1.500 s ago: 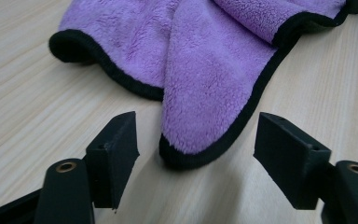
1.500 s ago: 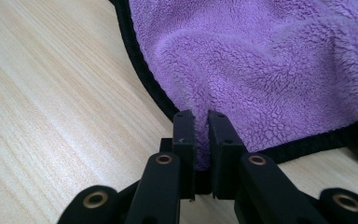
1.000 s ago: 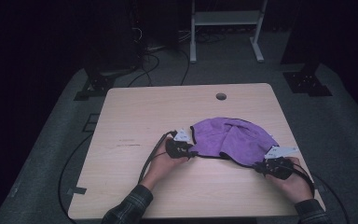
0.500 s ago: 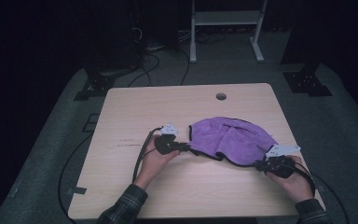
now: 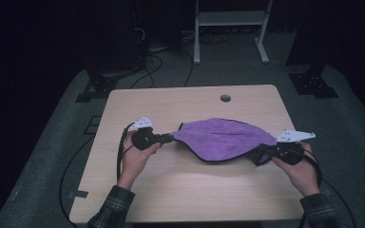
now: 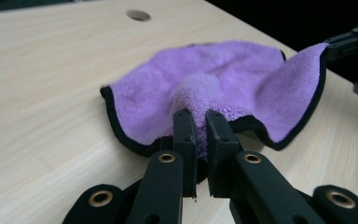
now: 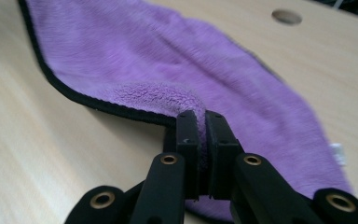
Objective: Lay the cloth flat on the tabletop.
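Stretching: purple cloth (image 5: 223, 140), black-edged, now drawn out long across the counter (image 5: 171, 104) from its earlier bunched heap. Left claw (image 5: 168, 138) clamped on one corner, right claw (image 5: 259, 154) on the opposite. Spreading likely underway.

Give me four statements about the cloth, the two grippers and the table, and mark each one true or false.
1. Both the left gripper and the right gripper are clamped on the purple cloth. True.
2. The cloth has a white border. False: its edge is black.
3. The table has a round hole near its far edge. True.
4. The cloth lies folded into a neat square. False: it is stretched out between the two grippers.
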Motion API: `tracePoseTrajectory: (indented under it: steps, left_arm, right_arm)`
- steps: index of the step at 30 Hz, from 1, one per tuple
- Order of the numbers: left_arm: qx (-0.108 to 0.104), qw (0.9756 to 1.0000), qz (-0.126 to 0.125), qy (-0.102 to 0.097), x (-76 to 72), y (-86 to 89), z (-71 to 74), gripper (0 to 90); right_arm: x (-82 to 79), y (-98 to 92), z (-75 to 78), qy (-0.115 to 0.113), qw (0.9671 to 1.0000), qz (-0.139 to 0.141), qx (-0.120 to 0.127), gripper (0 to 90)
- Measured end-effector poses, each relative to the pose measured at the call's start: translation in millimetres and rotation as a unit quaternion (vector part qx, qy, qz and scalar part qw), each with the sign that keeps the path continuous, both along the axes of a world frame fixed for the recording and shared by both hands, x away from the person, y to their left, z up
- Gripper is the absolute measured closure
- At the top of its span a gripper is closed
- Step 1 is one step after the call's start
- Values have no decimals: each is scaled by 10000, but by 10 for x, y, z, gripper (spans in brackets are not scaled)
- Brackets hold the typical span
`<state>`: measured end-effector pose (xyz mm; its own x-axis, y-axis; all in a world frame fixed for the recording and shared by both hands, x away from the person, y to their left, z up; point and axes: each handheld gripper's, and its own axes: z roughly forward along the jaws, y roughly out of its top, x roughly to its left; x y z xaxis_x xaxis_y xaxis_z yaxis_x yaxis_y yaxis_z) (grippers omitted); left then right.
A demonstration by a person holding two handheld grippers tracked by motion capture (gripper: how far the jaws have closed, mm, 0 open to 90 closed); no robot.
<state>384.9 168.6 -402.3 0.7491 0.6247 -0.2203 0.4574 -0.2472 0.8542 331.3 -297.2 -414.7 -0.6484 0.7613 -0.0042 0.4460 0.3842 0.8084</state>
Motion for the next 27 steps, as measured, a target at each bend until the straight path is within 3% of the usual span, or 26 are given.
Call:
tracePoseTrajectory:
  steps: [7, 11, 14, 18, 21, 27]
  left_arm:
    - [-183, 9989, 397, -192, -9, 313, 160, 847]
    - [-225, 9981, 522, -246, -48, 444, 221, 847]
    - [-255, 9974, 603, -289, -150, 587, 294, 847]
    - [-292, 9975, 583, -283, -263, 672, 339, 847]
    - [-268, 9979, 556, -217, -415, 747, 344, 847]
    - [-288, 9987, 413, 1, -673, 822, 250, 846]
  right_arm:
    - [195, 72, 149, -244, 9996, -47, 123, 850]
    - [255, 117, 168, -260, 9995, -32, 150, 850]
    - [275, 195, 209, -326, 9993, 62, 171, 850]
    - [241, 232, 278, -416, 9988, 129, 233, 850]
    - [117, 282, 383, -571, 9977, 282, 229, 850]
    - [-119, 291, 302, -445, 9975, 501, 209, 850]
